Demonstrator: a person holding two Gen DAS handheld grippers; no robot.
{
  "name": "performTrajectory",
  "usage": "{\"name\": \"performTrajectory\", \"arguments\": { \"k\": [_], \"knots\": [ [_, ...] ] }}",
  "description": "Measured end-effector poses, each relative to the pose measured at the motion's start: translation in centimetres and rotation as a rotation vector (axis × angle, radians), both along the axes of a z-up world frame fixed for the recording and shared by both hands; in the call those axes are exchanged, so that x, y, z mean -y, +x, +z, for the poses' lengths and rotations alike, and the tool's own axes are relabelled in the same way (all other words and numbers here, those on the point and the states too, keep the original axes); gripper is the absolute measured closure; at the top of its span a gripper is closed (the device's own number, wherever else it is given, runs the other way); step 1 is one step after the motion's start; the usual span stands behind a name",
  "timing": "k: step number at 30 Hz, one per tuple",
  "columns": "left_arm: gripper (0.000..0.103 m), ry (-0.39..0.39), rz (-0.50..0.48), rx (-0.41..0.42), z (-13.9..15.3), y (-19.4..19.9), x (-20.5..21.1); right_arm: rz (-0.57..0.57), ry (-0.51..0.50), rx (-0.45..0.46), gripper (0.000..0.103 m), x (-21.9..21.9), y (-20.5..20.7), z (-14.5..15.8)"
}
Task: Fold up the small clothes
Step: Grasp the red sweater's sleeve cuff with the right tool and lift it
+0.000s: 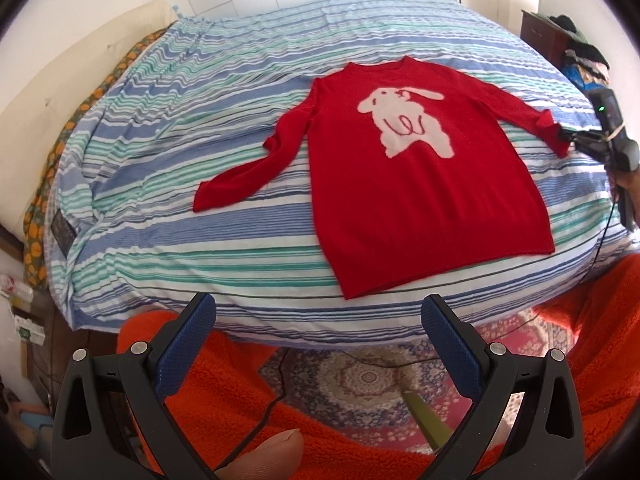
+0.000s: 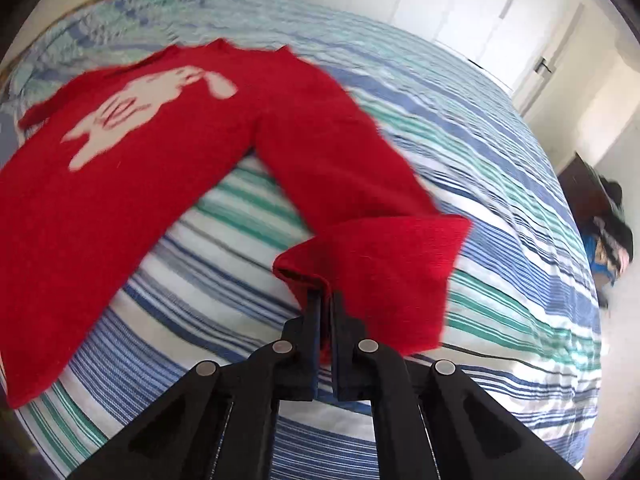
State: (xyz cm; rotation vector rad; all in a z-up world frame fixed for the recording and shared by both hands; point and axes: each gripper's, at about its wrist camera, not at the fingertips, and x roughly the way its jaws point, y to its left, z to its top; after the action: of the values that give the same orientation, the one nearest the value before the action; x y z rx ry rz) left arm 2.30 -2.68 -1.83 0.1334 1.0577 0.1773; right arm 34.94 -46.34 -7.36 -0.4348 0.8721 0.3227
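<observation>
We are looking at a red sweater (image 1: 420,200) with a white rabbit design (image 1: 408,120), lying face up and spread flat on a bed covered by a blue, green and white striped sheet (image 1: 200,120). Our right gripper (image 2: 326,300) is clamping its jaws tight on the cuff of one sleeve (image 2: 380,272), lifting it off the sheet. Our left gripper (image 1: 318,322) is hovering near the bed's edge, below the sweater's hem, its jaws spread wide and holding nothing. The other sleeve (image 1: 256,168) is lying bent on the sheet.

Striped bed (image 1: 240,120), red sweater (image 1: 420,200) spread flat on it
</observation>
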Motion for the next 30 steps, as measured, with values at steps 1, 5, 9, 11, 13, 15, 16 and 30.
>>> {"name": "performTrajectory", "arguments": {
  "k": [1,5,9,11,13,15,16,30],
  "knots": [
    [0.001,-0.003,0.012,-0.004,0.0,0.0,-0.2,-0.085,0.097,0.022,0.100,2.8,0.5,1.8],
    [0.001,-0.032,0.001,-0.023,-0.3,0.7,0.1,-0.389,0.404,0.044,0.100,14.5,1.8,6.1],
    [0.001,0.004,-0.081,-0.014,-0.2,1.4,2.4,-0.557,0.528,-0.024,0.100,21.8,2.2,5.0],
    [0.001,0.018,-0.114,-0.004,0.1,1.3,3.4,-0.604,0.569,-0.077,0.100,23.3,1.9,3.2],
    [0.001,0.040,-0.136,0.002,0.3,1.1,4.0,-0.653,0.604,-0.128,0.100,23.5,1.1,1.2],
    [0.001,0.052,-0.141,-0.002,0.2,0.9,4.2,-0.691,0.616,-0.166,0.100,23.2,-0.2,-0.4],
    [0.001,0.051,-0.139,-0.010,0.1,1.0,4.2,-0.702,0.617,-0.171,0.099,22.9,-0.7,-0.9],
    [0.001,0.029,-0.103,-0.044,-1.0,1.7,3.8,-0.646,0.792,-0.318,0.100,25.6,2.8,-2.0]
  ]
}}
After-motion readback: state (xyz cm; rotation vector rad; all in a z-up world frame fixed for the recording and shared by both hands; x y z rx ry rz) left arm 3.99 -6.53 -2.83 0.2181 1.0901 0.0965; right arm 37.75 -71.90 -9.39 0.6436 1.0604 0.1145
